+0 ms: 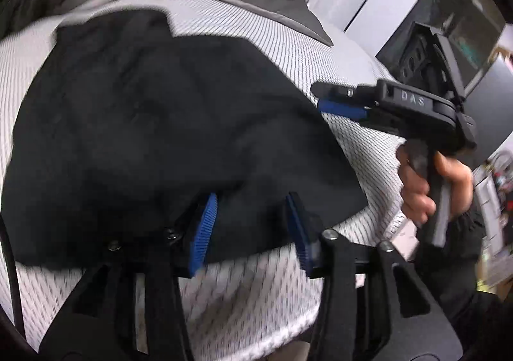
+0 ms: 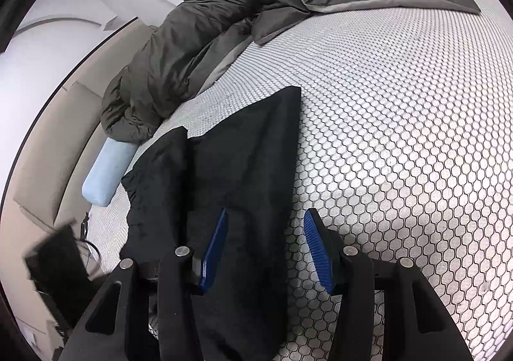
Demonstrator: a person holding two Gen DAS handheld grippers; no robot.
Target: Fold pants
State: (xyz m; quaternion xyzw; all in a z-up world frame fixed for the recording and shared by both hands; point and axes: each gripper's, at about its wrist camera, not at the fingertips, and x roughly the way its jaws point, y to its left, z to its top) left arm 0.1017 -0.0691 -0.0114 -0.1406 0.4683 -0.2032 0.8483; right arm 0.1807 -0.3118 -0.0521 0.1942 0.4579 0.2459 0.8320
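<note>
Left fingers (image 1: 250,229) spread, nothing pinched, hovering over the near edge of the pants (image 1: 160,123). Right fingers (image 2: 266,248) also spread, nothing between the pads; one pad sits above the cloth, the other above bare bed (image 2: 400,136). Whether either pad brushes the fabric I can't tell

Pants: black, lying on the honeycomb-pattern mattress cover, near edge of the bed, right under both tools. From the right wrist view they read as a long narrow strip running away from me, with a second layer offset along its left side, so my guess is the legs are already laid one on the other lengthwise. Left wrist view is blurred, shows a broad dark mass with some wrinkles, my right hand (image 1: 429,184) on its handle beside it

Judgement: first fold done, roughly halfway. Left: cross folds to bring the strip down to a compact stack, plus smoothing and squaring the offset edge

Further back: light blue roll (image 2: 107,168) at the bed's left edge, grey duvet (image 2: 192,49) bunched at the far end
</note>
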